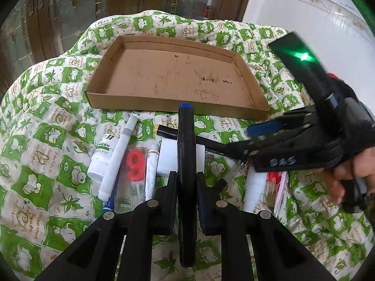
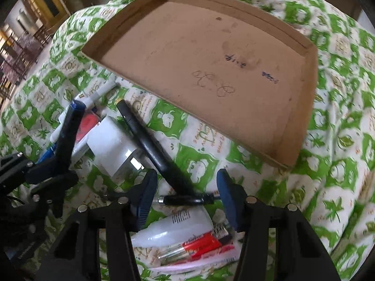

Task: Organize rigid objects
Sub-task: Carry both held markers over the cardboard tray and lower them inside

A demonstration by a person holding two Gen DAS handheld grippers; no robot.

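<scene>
Squarely between left fingers [image 1: 173, 187]: black marker [image 1: 185, 159].

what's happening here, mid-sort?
A person works two handheld grippers over a pile of small items on a green-patterned cloth. The left gripper is shut on a black marker with a blue cap. The right gripper is open, its jaws straddling a thin black pen beside a thicker black marker. The cardboard tray holds nothing yet.
</scene>
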